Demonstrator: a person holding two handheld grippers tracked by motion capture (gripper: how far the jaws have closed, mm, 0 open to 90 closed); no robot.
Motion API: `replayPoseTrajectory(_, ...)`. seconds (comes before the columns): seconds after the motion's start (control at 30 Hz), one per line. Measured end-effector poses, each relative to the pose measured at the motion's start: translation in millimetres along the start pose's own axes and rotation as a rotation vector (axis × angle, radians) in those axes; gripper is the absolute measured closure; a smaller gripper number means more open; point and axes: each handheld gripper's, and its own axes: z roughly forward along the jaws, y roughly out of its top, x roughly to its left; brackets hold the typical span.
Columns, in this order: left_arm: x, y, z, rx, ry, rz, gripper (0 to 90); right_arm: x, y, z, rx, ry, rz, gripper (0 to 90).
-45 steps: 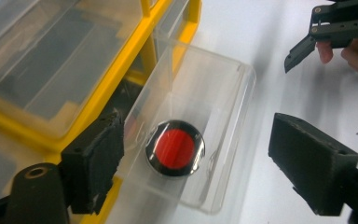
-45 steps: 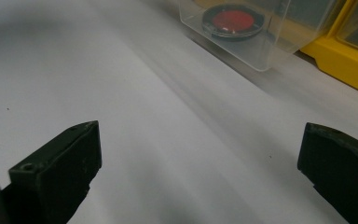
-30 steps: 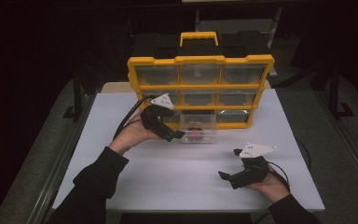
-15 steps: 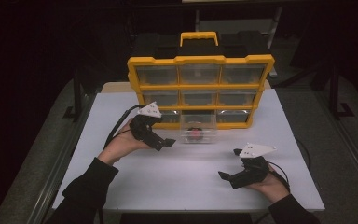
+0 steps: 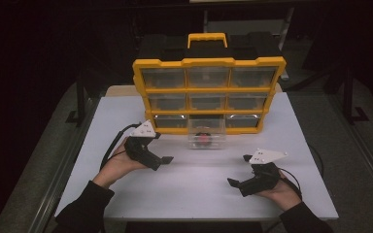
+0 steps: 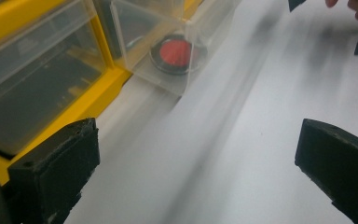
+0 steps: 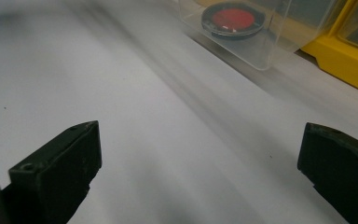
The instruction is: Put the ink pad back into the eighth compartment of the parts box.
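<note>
Left gripper (image 5: 162, 159) held low over the left half of the tabletop (image 5: 199, 194), tilted down toward the right, jaws spread wide with nothing between them. Left hand (image 5: 119, 162) wrapped around its body from below, dark sleeve (image 5: 82, 208) reaching in from the near left corner. Right gripper (image 5: 235, 183) near the near edge on the right half, pointing left, jaws wide apart and empty. Right hand (image 5: 284, 191) cupping it from beneath, well apart from the left.

Looks like a lab or workshop recording bay: bare white worktop (image 5: 194, 184) on a metal frame, yellow parts organizer (image 5: 209, 94) with clear drawers, dark unlit surroundings.
</note>
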Motion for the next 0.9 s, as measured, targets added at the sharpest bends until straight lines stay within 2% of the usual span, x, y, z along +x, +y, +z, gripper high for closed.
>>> replayPoseTrajectory(0.37, -4.1, -29.9, -8.2, -0.034, 0.025, -0.013, 0.0, 0.0, -0.1, -0.1, -0.001, 0.0, 0.0, 0.0)
replayPoseTrajectory(0.57, -6.2, -45.5, -14.1, -0.059, 0.042, -0.033, 0.0, 0.2, -0.1, 0.4, 0.003, 0.002, -0.001, 0.0)
replayPoseTrajectory(0.9, -12.2, -76.9, -22.3, -0.064, 0.066, -0.059, 0.0, -0.1, -0.4, 0.5, 0.004, 0.001, -0.003, 0.0)
